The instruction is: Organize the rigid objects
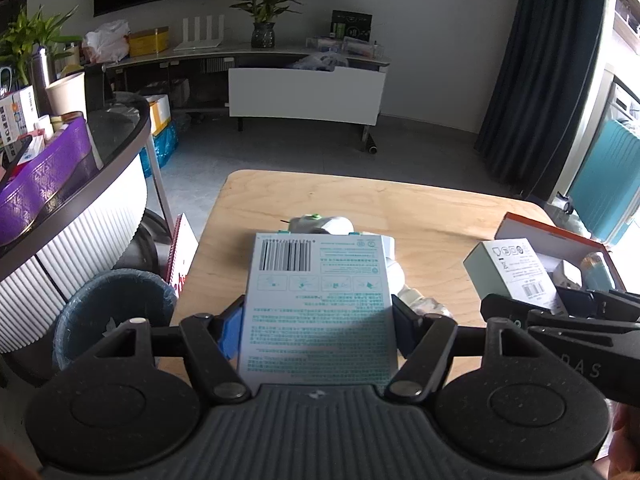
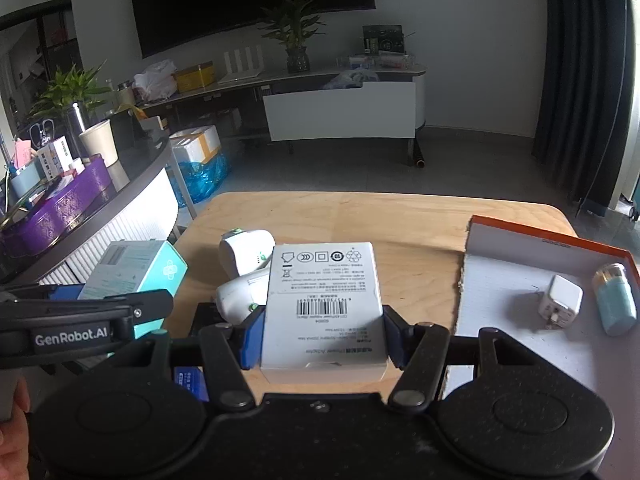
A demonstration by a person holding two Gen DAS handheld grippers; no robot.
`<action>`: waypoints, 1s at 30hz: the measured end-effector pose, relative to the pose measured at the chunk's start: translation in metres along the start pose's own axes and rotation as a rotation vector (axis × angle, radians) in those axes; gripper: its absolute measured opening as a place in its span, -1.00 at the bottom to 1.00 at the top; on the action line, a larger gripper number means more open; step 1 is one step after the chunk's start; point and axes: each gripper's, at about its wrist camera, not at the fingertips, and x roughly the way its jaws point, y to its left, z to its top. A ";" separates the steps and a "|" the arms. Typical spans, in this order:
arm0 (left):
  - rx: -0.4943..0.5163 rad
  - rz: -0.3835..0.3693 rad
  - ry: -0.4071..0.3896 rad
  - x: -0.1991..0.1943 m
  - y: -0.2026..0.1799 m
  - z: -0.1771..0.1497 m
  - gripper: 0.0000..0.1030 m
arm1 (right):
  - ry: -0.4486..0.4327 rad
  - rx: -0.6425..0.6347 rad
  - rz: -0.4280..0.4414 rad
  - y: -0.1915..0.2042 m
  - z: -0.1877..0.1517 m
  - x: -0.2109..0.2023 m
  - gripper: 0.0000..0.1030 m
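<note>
My left gripper (image 1: 318, 328) is shut on a teal-and-white carton (image 1: 320, 300), barcode side up, held above the wooden table (image 1: 420, 208). The same carton (image 2: 136, 272) shows at the left of the right wrist view. My right gripper (image 2: 322, 332) is shut on a white adapter box (image 2: 322, 300), also lifted off the table. Two white handheld devices (image 2: 244, 256) lie on the table just beyond both boxes. To the right sits an orange-rimmed tray (image 2: 520, 240) holding a white charger plug (image 2: 560, 300) and a teal cylinder (image 2: 614, 300).
A blue card (image 2: 190, 380) lies on the table under the right gripper. Left of the table stand a lined bin (image 1: 112, 312) and a curved counter with a purple tray (image 1: 40, 184). A teal suitcase (image 1: 608, 184) stands at the far right.
</note>
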 end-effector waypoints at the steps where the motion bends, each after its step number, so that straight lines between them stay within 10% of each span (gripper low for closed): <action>1: 0.003 -0.004 0.000 -0.001 -0.002 0.000 0.38 | -0.003 0.005 -0.003 -0.002 -0.001 -0.003 0.39; 30: 0.097 -0.061 0.002 -0.002 -0.046 -0.011 0.38 | -0.040 0.105 -0.059 -0.048 -0.019 -0.039 0.39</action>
